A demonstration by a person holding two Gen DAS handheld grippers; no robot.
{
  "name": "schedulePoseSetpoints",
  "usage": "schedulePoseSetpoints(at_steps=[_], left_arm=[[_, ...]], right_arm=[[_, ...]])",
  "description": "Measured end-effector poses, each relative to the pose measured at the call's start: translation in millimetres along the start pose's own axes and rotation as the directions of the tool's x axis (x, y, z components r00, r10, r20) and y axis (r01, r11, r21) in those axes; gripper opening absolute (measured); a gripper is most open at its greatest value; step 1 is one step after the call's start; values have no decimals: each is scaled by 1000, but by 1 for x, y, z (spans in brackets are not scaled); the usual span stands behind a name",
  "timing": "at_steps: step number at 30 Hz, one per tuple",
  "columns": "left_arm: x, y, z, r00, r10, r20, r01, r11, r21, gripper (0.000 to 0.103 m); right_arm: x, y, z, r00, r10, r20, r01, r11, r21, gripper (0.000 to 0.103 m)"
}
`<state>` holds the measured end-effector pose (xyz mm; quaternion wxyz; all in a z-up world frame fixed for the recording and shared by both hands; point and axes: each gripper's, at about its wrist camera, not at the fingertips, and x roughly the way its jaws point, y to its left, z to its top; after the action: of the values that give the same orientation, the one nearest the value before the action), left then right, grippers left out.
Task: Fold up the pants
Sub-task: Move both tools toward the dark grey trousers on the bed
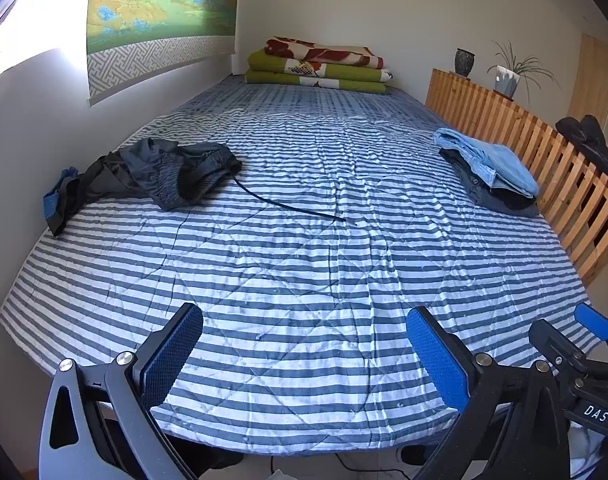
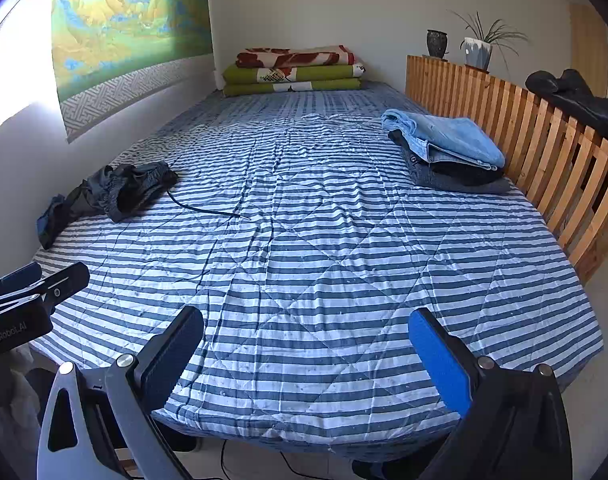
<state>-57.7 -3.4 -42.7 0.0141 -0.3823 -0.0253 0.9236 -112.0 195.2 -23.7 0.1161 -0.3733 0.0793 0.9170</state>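
Two hand-held grippers: you hold both over the near end of the bed, tilted down toward it.
Left hand-held gripper (image 1: 304, 354): its jaws stand spread wide with nothing between them, only striped cover showing in the gap.
Right hand-held gripper (image 2: 305, 354): likewise spread wide and empty; it sits just to the right of your left one.
Bed (image 1: 304, 272): a blue-and-white striped quilted cover, wrinkled, fills the view ahead of you.
Pants (image 1: 160, 172): dark, crumpled in a heap on the left side of the bed near the wall, well apart from both grippers.
Drawstring (image 1: 288, 204): a thin black cord trails from the heap toward the middle of the bed.
Folded stack (image 1: 491, 172): light blue denim on top of darker pieces, on the right side of the bed beside the wooden slatted rail (image 1: 543, 148).
Blankets (image 1: 319, 66): folded green and red layers at the far end.
Rail top: a dark vase (image 1: 464, 62) and a potted plant (image 1: 511, 72).
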Motion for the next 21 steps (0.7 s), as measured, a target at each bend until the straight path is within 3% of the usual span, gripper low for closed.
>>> schedulePoseSetpoints(at_steps=[21], left_arm=[[8,-3,3,1000,-21,-8,21,1000,3,103]], right_arm=[[13,-6,3,1000,3,-14,-2,1000,12,101]])
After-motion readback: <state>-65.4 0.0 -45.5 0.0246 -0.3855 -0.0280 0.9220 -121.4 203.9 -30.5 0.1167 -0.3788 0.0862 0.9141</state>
